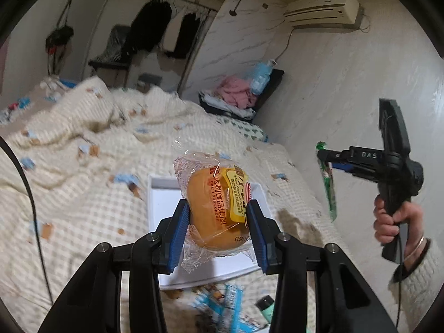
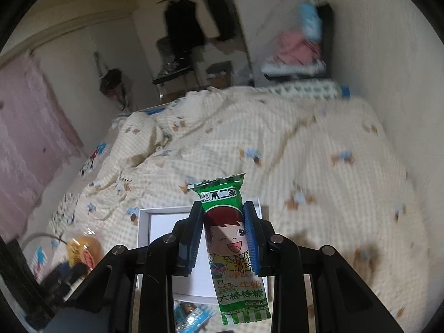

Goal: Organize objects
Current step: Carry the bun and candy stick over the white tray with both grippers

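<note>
My left gripper (image 1: 217,216) is shut on a round golden bun in a clear wrapper with a yellow label (image 1: 213,208), held above a white open box (image 1: 163,202) that lies on the bed. In the right wrist view, my right gripper (image 2: 222,212) is shut on a long green lollipop packet with a cartoon face (image 2: 236,238), also over the white box (image 2: 144,227). The left wrist view shows the right gripper (image 1: 323,156) off to the right with the green packet (image 1: 328,186) hanging from it, a person's hand (image 1: 388,222) on its handle. The bun (image 2: 83,249) appears at the lower left.
A cream checked quilt (image 1: 83,166) covers the bed. Blue snack packets (image 1: 219,299) and a small dark-capped bottle (image 1: 266,306) lie in front of the box. Folded clothes (image 1: 236,94) are piled at the bed's head. A wall (image 1: 347,97) runs along the right.
</note>
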Available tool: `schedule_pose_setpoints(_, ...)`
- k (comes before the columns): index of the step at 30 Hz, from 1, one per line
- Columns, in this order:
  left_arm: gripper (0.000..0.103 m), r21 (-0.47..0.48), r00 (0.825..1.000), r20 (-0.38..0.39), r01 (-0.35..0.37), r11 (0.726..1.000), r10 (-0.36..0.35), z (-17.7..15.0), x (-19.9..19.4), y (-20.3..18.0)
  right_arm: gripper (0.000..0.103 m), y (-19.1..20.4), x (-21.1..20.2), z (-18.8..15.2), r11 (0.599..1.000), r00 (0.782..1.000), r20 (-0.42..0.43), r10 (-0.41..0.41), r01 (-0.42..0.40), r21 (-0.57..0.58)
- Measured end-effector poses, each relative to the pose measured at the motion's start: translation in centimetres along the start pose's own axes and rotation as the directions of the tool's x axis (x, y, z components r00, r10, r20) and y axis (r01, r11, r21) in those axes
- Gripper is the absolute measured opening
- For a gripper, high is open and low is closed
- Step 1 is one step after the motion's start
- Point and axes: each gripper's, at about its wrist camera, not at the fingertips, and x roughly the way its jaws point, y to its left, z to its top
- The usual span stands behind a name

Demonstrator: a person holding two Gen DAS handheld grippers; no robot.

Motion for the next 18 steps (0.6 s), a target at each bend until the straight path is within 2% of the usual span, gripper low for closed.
schedule_pose_setpoints(4, 0.045, -0.035, 1.0, 0.007, -0.028, 0.999, 0.028, 0.0, 0.5, 1.1, 0.031, 2.7, 0.4, -1.5, 0.995, 0.999, 0.043, -0.004, 0.008, -0.102)
schedule_pose_setpoints(7, 0.045, -0.114, 1.0, -0.003, -0.025, 0.993, 0.024, -1.1, 2.2, 2.8, 0.031, 2.8, 2.9, -3.5, 0.997, 1.0, 0.03, -0.009, 0.011, -0.079)
schedule_pose_setpoints(9, 0.045, -0.131, 1.0, -0.02, -0.017, 0.991, 0.014, -2.3, 3.6, 3.7, 0.031, 2.4, 5.3, -5.2, 0.999, 1.0, -0.002, -0.008, 0.008, -0.041)
schedule_pose_setpoints(12, 0.046, -0.112, 0.998, -0.052, -0.023, 0.993, 0.017, -3.9, 5.4, 4.3, 0.031, 1.2, 7.9, -7.2, 1.0, 0.999, -0.036, 0.007, -0.007, -0.002)
schedule_pose_setpoints(15, 0.045, -0.098, 0.997, -0.064, 0.024, 0.995, -0.03, -5.3, 7.3, 4.6, 0.031, -0.6, 9.7, -9.7, 0.997, 0.998, -0.019, 0.057, -0.056, 0.057)
schedule_pose_setpoints(18, 0.045, -0.025, 0.998, -0.065, -0.014, 1.0, 0.013, -6.0, 8.8, 4.0, 0.031, -1.7, 10.6, -10.5, 0.994, 0.997, 0.034, 0.072, -0.075, 0.08)
